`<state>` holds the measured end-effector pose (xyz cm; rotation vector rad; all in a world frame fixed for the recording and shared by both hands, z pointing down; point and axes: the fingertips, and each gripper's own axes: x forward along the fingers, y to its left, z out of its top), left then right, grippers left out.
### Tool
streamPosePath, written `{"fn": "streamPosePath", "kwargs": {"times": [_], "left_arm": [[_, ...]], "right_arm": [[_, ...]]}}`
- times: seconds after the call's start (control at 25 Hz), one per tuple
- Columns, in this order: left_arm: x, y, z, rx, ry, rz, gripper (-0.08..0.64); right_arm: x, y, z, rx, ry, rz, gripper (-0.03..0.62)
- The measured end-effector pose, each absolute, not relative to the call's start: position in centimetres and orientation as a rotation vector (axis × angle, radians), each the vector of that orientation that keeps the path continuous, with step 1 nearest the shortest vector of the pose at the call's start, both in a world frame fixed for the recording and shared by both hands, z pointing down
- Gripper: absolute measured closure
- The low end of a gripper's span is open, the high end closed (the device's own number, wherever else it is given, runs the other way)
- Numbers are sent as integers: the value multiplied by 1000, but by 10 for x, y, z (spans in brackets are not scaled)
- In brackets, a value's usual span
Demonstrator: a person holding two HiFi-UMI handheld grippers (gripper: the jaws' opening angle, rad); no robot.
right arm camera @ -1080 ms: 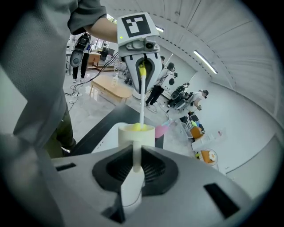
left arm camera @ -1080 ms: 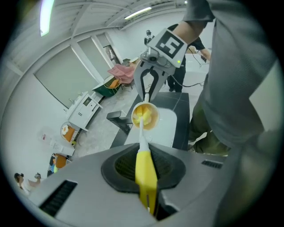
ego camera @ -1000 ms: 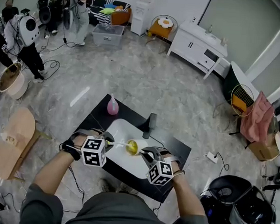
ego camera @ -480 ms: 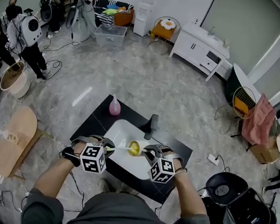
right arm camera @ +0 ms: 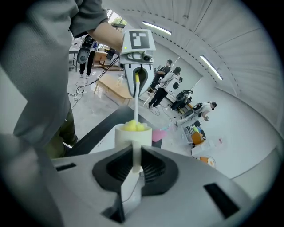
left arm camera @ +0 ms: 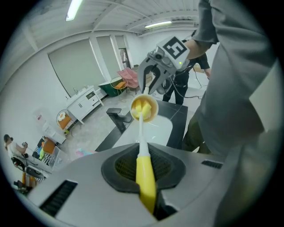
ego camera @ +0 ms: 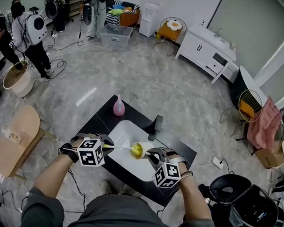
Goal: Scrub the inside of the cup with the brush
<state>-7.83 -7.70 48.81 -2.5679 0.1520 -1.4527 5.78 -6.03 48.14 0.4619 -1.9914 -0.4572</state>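
Left gripper (ego camera: pixel 105 145) pinches the yellow brush (ego camera: pixel 122 147), head inside the white cup (ego camera: pixel 140 150); right gripper (ego camera: pixel 152 157), to its right, pinches the cup's handle.

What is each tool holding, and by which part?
The left tool grips the brush by its yellow handle; right tool grips the cup by its handle.

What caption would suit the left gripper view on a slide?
The left gripper holds a yellow-handled brush inside the cup held by the right gripper.
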Motion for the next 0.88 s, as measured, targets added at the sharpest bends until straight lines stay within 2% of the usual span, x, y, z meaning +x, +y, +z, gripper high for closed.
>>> {"fn": "streamPosePath", "kwargs": {"times": [0.52,0.88], "left_arm": [[-68,-67,483,-2474,121,-1469,529],[-73,-62,499,-2608,132,-1464,531]], "right_arm": [[50,-50,506,345,-1939,-454,548],[60,-52,478,398,-1982,-469,548]]}}
